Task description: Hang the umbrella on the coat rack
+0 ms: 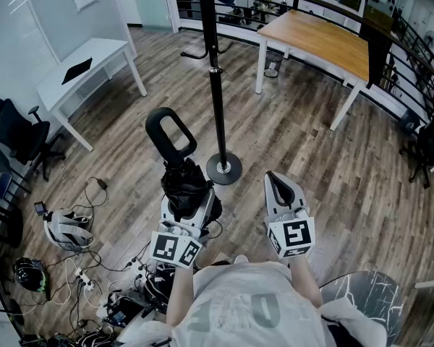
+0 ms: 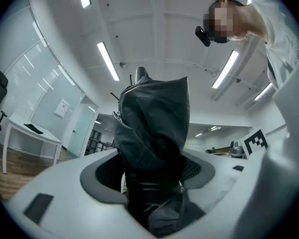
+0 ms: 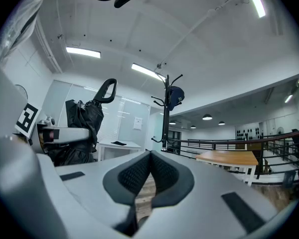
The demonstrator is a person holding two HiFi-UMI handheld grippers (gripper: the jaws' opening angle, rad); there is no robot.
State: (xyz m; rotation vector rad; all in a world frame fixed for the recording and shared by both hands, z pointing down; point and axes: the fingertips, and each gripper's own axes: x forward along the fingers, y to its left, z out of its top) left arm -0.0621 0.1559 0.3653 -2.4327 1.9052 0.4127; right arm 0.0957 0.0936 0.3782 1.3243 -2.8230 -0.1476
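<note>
1. Our left gripper [image 1: 189,207] clamps the folded black umbrella [image 1: 182,179], loop handle up.
2. Our right gripper [image 1: 278,183] is empty, its jaws together.
3. We see the coat rack [image 1: 217,100] just ahead, apparently clear of the umbrella.

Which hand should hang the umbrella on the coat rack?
Left, probably. The left gripper clamps the folded umbrella, and the coat rack stands just ahead of it. The right gripper is shut and empty.

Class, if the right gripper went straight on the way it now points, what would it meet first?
Most likely the coat rack, whose pole stands almost dead ahead of the right gripper, slightly right of its line. Depth is unclear, so it might slip just past.
</note>
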